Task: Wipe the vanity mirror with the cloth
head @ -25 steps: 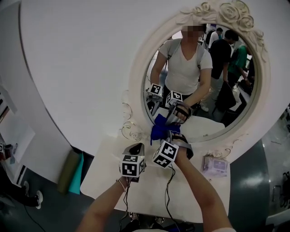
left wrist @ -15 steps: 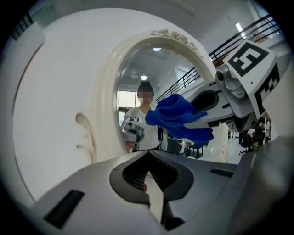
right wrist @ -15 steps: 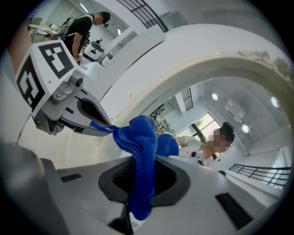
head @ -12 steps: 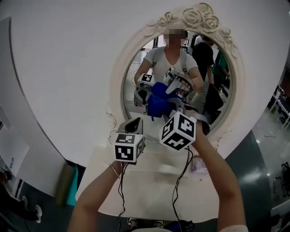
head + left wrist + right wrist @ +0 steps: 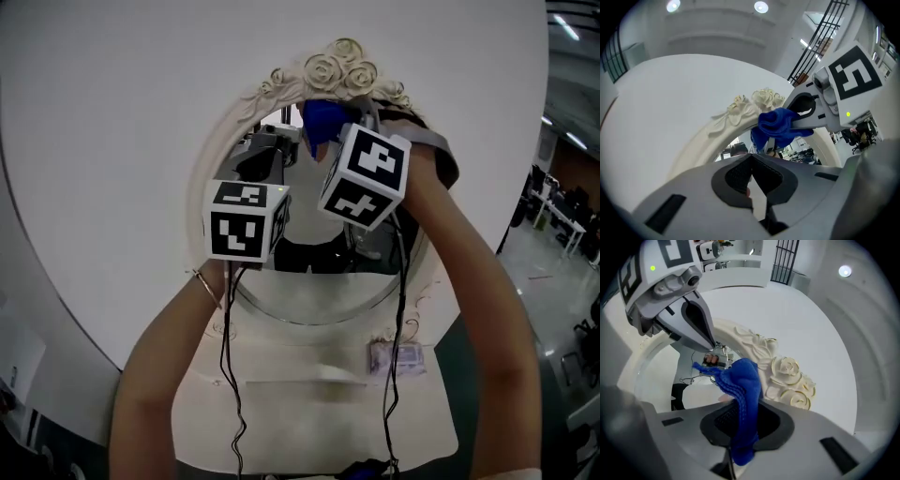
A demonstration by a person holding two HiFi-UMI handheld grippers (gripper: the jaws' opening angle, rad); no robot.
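Blue cloth (image 5: 740,390) is bunched and clamped between the jaws of the right gripper (image 5: 739,430), with its free end sticking up past the tips. In the head view it sits at the very top of the oval vanity mirror (image 5: 309,281), directly beneath the carved roses (image 5: 336,67) of the cream frame. Whether it touches the glass cannot be told. The left gripper (image 5: 751,180) has its jaws pressed together on nothing and is held just beside the right one, lower and to the left. Nearly all the glass lies below the cloth, along the mirror's upright long axis. The wiping stroke therefore likely needs to run downward, and the right gripper is the one placed for it.
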